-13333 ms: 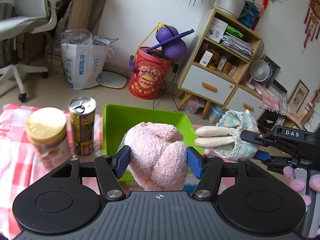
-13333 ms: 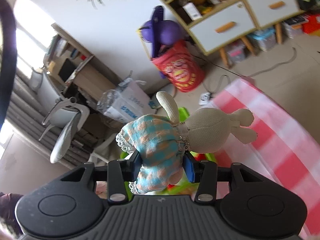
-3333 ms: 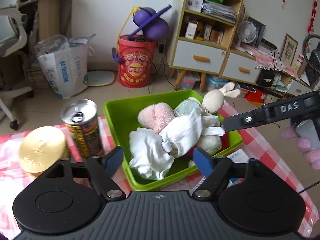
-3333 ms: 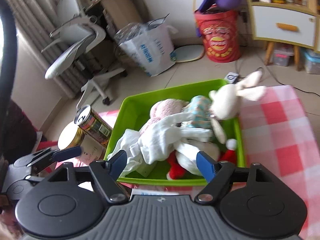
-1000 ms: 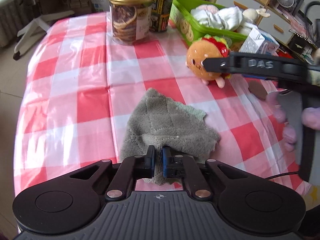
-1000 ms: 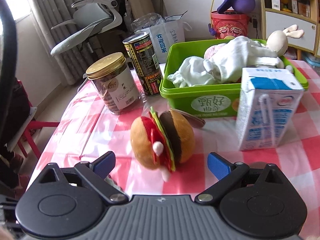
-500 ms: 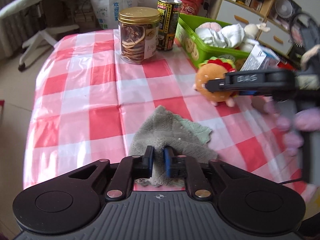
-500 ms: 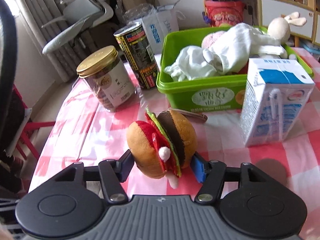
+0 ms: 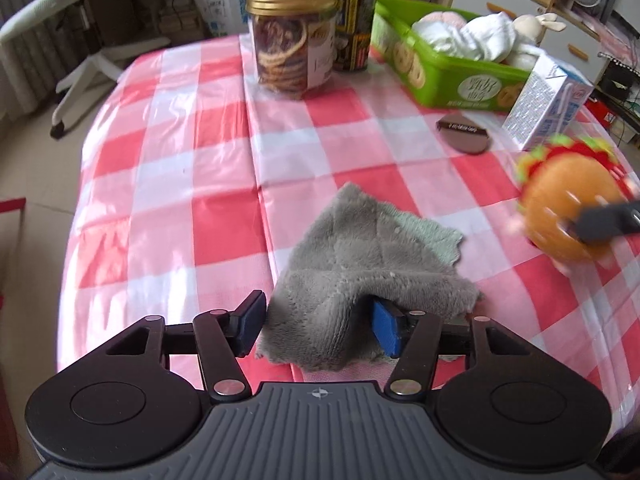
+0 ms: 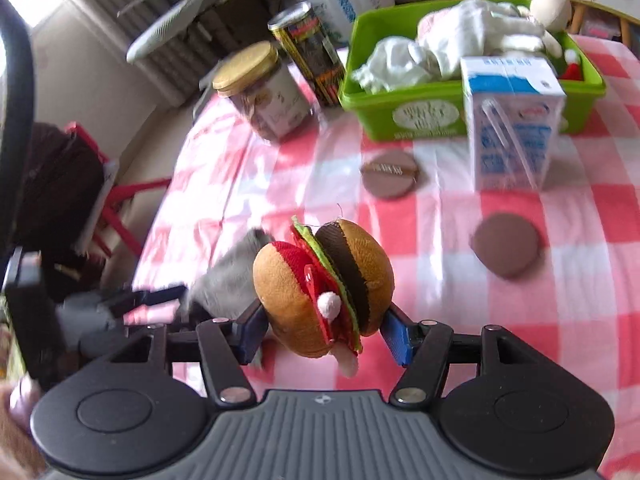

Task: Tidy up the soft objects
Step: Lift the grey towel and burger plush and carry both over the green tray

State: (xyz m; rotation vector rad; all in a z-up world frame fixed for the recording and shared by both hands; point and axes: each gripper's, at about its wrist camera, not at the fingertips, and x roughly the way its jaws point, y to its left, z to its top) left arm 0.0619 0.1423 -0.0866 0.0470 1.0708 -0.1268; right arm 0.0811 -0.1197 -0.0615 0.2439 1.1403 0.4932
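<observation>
Grey cloth [image 9: 360, 256]: lies crumpled on the checked tablecloth [image 9: 168, 184] near the table's front edge; its long axis runs from the near fold away toward a far corner that points at the jar; a pale green underside shows at its right edge.
Left gripper [image 9: 320, 330]: jaws are opening, standing apart with the cloth's near fold between them; the right pad sits under a flap of the fold, the left pad stands just beside the cloth's edge and is not seen pressing on it.
Left hand pose: the tool points steeply down at the table's near edge.
Jar [image 9: 294, 36] and can [image 9: 352, 12]: upright, side by side at the far end, left of the bin.
Green bin [image 10: 460, 112]: at the far right, holding white cloths and a plush rabbit [image 10: 554, 8]; a milk carton [image 10: 512, 120] stands just in front of it.
Burger plush [image 10: 324, 286]: lifted off the table, turned on its side so the layers run upright and the buns face left and right.
Right gripper [image 10: 322, 334]: clamped on the burger plush, one pad on each bun.
Right hand pose: tilted down toward the table, right of the cloth.
</observation>
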